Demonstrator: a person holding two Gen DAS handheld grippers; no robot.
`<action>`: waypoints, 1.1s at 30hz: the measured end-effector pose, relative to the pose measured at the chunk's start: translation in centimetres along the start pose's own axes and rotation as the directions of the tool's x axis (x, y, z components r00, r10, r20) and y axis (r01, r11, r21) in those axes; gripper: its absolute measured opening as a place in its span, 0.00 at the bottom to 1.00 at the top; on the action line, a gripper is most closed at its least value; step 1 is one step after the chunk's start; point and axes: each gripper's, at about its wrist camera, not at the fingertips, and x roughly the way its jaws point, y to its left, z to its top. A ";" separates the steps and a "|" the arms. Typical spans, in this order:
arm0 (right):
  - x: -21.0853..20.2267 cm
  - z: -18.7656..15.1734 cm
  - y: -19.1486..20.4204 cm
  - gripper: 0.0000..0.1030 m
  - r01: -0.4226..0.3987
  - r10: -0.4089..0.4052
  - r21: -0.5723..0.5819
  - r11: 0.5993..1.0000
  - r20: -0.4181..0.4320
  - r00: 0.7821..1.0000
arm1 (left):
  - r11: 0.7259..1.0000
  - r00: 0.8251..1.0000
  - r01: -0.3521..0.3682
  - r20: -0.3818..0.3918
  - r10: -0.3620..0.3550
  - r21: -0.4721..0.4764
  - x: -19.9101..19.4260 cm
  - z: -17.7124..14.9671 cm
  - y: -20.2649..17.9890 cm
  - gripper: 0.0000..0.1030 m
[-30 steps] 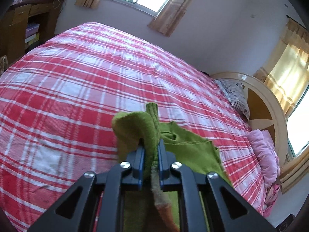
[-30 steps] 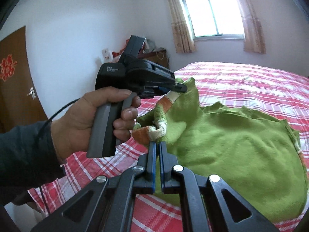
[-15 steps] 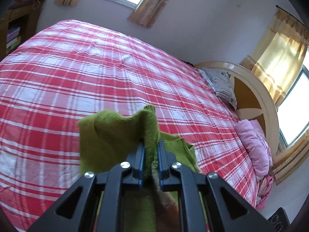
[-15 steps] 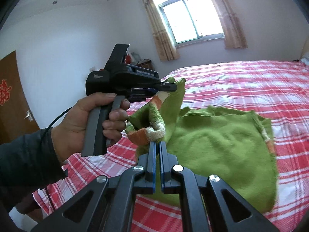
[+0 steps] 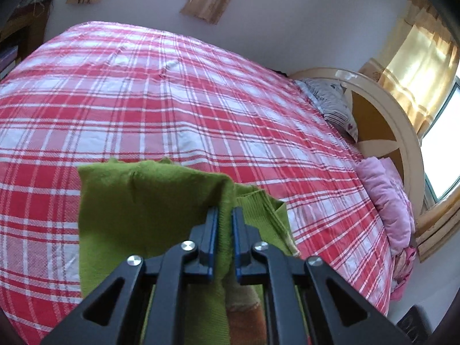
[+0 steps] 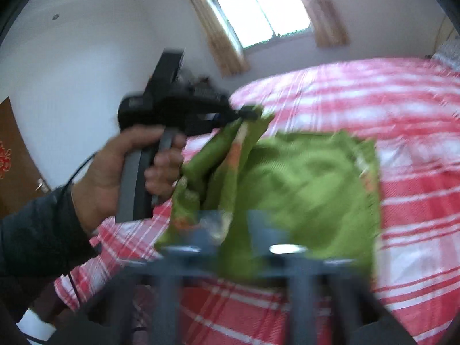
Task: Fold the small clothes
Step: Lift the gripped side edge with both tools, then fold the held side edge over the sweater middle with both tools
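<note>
A small green knitted garment (image 5: 138, 201) with orange-and-white trim lies partly on the red plaid bed (image 5: 172, 100). My left gripper (image 5: 225, 215) is shut on a fold of its edge and holds that edge above the bed. In the right wrist view the garment (image 6: 310, 184) is folded over on the bed, and the left gripper (image 6: 250, 113) shows pinching its upper corner. My right gripper (image 6: 235, 221) is blurred by motion, with the trimmed edge of the garment between its fingers.
A round cream headboard (image 5: 402, 132), a striped pillow (image 5: 333, 106) and a pink bundle (image 5: 388, 201) sit at the bed's right end. A dark shelf (image 5: 17, 43) stands at the left. A window (image 6: 258, 5) and a brown door (image 6: 14, 155) are on the walls.
Both grippers have carried the held edge forward over the garment, so it now lies doubled and narrower on the bed. The right wrist view has become blurred.
</note>
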 end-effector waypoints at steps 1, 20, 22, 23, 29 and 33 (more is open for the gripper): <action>0.5 -0.4 0.4 0.88 -0.017 0.017 0.001 1.000 0.005 1.000 | 1.000 1.000 -0.004 -0.005 0.004 0.002 0.2 -0.1 0.0 0.09; -0.6 0.9 -0.5 0.08 -0.047 0.047 0.010 0.999 0.040 0.998 | 0.998 0.998 0.044 -0.053 -0.042 0.036 2.7 0.9 -3.7 0.07; -0.8 0.8 -1.4 0.08 -0.037 0.036 0.022 0.999 0.028 0.999 | 0.997 0.993 -0.036 -0.112 0.043 0.064 4.3 0.5 -4.5 0.10; -0.7 0.5 -1.8 0.08 -0.030 0.030 0.028 0.999 0.014 0.999 | 0.990 0.982 -0.108 -0.142 0.120 0.093 5.3 0.2 -4.9 0.11; -0.4 -1.5 -1.9 0.08 -0.045 0.046 0.039 0.998 -0.016 0.999 | 0.858 0.883 -0.376 -0.145 0.446 0.351 8.9 -3.0 -7.2 0.11; -0.2 -1.9 -2.6 0.08 -0.050 0.051 0.052 0.997 -0.019 0.999 | 0.838 0.876 -0.379 -0.140 0.462 0.392 9.1 -3.7 -8.4 0.11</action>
